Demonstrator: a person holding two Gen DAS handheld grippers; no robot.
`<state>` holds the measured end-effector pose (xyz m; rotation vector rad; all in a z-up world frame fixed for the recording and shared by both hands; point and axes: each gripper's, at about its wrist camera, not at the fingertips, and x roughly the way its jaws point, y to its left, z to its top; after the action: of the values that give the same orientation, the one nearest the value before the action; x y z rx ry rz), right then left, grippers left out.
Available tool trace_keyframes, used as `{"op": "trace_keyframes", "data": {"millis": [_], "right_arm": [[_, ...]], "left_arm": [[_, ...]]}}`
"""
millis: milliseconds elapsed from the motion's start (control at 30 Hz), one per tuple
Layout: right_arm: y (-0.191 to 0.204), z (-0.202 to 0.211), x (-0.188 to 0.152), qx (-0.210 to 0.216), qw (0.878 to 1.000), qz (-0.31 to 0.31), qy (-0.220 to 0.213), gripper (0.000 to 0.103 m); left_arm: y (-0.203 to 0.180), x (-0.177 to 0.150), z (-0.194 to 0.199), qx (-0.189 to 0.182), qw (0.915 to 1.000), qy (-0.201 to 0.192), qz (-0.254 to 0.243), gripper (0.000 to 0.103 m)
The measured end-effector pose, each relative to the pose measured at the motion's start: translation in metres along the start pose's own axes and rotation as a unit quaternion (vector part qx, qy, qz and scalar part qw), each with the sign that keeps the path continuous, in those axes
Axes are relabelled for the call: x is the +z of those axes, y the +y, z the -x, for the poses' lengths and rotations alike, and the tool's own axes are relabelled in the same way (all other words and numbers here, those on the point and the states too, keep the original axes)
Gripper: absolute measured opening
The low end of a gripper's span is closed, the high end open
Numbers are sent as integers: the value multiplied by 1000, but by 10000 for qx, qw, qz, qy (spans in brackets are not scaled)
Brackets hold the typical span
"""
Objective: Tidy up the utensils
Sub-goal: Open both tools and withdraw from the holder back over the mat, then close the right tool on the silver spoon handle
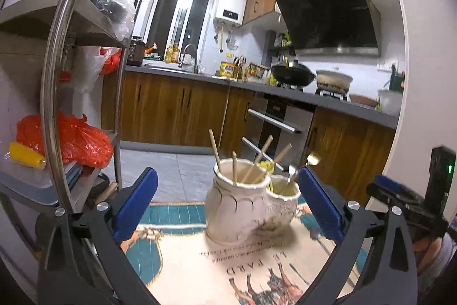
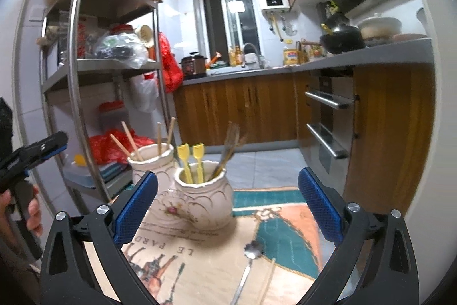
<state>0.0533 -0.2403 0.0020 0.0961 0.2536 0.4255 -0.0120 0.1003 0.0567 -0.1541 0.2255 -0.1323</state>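
Utensils (image 2: 193,163) in jars (image 2: 203,195), printed tablecloth (image 2: 285,236), kitchen

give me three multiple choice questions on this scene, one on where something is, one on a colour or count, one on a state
1. Where does the metal spoon lie?
A. on the printed cloth in front of the jars
B. on the steel rack
C. in the sink

2. What colour are the two forks in the nearer jar?
A. red
B. yellow
C. black

3. How does the right tool stand?
A. shut on a spoon
B. shut on a chopstick
C. open, holding nothing

Answers: 1 A, it rests on the cloth. 2 B, both are yellow. 3 C, its blue pads stand wide apart with nothing between.
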Motion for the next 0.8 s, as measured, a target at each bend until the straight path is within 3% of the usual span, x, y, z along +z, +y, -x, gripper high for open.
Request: {"op": "trace_keyframes", "data": {"millis": [167, 500, 800], "right_arm": [[-18, -3, -5, -448, 9980, -133, 416, 98], [-38, -22, -27, -850, 9865, -313, 1368, 98], [-11, -52, -57, -704, 9710, 146, 2282, 98]], "left_arm": [[-13, -14, -2, -15, 9992, 385, -39, 97], [-39, -35, -21, -33, 9950, 845, -529, 97], [-43, -43, -31, -97, 9915, 1119, -655, 97]]}}
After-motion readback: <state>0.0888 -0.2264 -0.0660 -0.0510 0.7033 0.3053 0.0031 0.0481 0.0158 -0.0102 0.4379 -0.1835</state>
